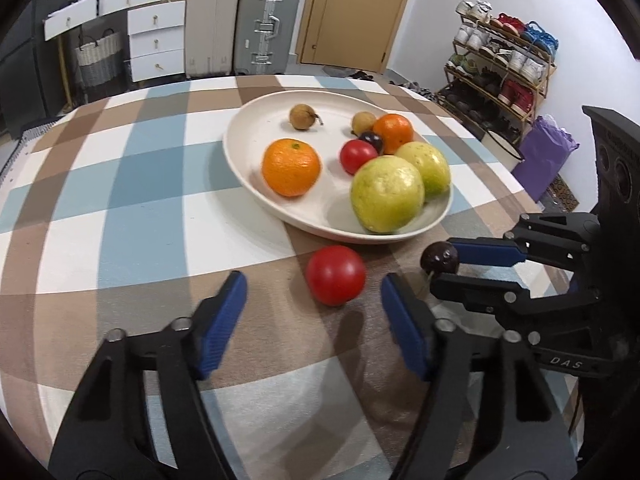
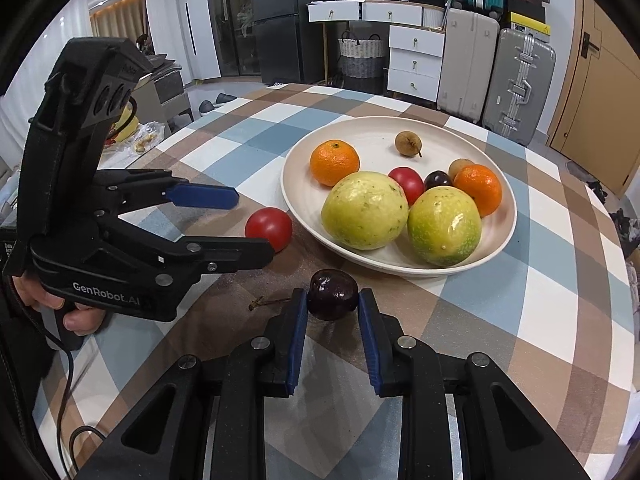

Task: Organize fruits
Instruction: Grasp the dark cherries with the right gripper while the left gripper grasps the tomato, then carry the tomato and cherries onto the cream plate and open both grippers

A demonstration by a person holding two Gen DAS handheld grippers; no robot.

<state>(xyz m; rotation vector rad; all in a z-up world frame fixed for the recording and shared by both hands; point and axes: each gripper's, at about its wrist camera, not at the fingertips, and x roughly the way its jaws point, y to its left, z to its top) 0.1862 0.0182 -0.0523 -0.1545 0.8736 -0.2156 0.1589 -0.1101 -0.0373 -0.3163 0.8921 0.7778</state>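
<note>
A cream plate [image 1: 256,176] [image 2: 304,200] holds two oranges, two yellow-green fruits, a small red tomato, a dark cherry and two brown longans. A red tomato [image 1: 336,275] [image 2: 269,227] lies on the checked tablecloth just in front of the plate. My left gripper [image 1: 314,292] [image 2: 252,224] is open, its fingers on either side of this tomato without touching it. My right gripper [image 2: 333,298] [image 1: 440,266] is shut on a dark cherry [image 2: 333,294] [image 1: 439,258] with a stem, low over the cloth near the plate's front rim.
The table is round with a checked cloth [image 1: 120,200]. Behind it stand suitcases [image 1: 264,24], white drawers [image 1: 156,40], a door and a shoe rack [image 1: 500,68]. A person's hand [image 2: 52,304] holds the left gripper's handle.
</note>
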